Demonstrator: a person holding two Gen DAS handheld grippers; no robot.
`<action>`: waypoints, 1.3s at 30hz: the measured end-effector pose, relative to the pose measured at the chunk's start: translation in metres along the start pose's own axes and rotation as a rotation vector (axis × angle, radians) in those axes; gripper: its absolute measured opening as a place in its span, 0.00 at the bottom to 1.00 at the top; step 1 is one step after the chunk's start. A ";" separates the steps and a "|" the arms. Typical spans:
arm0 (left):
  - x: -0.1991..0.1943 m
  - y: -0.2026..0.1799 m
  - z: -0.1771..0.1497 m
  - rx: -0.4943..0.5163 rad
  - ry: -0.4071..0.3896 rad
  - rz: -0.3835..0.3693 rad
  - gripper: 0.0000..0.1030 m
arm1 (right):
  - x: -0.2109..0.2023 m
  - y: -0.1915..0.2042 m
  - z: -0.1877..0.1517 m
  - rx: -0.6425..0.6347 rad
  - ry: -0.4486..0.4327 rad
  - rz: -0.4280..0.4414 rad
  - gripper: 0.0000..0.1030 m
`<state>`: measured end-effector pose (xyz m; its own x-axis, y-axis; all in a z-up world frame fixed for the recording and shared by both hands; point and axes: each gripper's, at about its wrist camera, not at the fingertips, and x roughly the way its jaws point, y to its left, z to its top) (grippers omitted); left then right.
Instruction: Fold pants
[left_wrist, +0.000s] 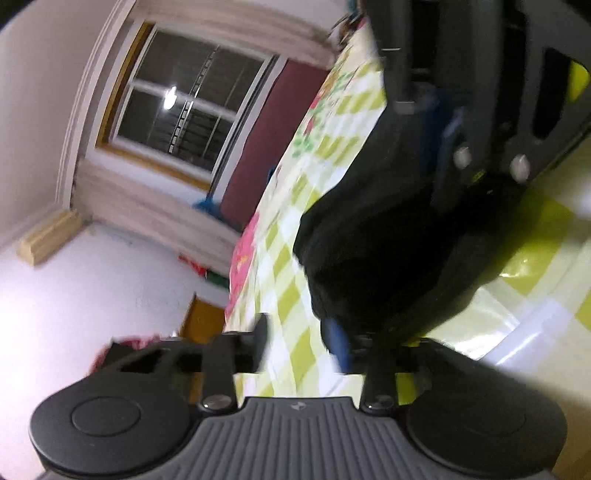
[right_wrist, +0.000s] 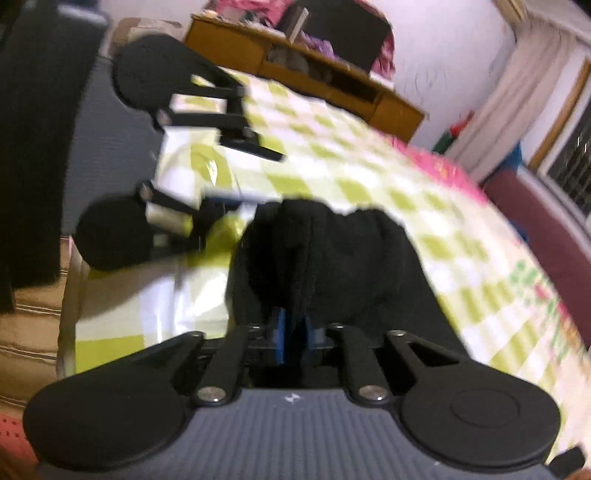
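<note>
- Bed cover (right_wrist: 369, 155), green-and-white check, floral toward the far edge: work surface, spread flat under the garment.
- Pants (right_wrist: 332, 258), black, bunched at the near middle of the cover, one end lifted for folding.
- Right gripper (right_wrist: 293, 332): blue pads clamped on the pants' near edge.
- Left gripper (left_wrist: 299, 341): jaws spread wide, holding nothing, just left of the pants.

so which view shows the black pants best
The right wrist view: the bunched black fabric pants sit mid-frame on the green checked bedsheet, pinched in the right gripper. The left wrist view shows only a blurred dark mass.
</note>
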<state>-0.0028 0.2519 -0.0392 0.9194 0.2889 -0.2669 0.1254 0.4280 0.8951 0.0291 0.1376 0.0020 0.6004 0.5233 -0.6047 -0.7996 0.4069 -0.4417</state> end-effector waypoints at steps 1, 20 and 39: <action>0.001 -0.003 0.000 0.028 -0.013 0.009 0.60 | -0.002 0.003 0.002 -0.018 -0.015 -0.007 0.32; 0.009 -0.003 0.009 0.005 -0.071 -0.022 0.68 | 0.015 -0.038 0.034 0.155 -0.009 0.063 0.05; -0.013 0.004 -0.021 0.005 0.133 -0.037 0.50 | 0.002 -0.041 0.018 0.309 -0.029 0.112 0.26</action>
<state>-0.0222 0.2678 -0.0394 0.8566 0.3842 -0.3443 0.1604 0.4360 0.8855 0.0631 0.1359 0.0310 0.5125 0.5972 -0.6169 -0.8210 0.5512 -0.1484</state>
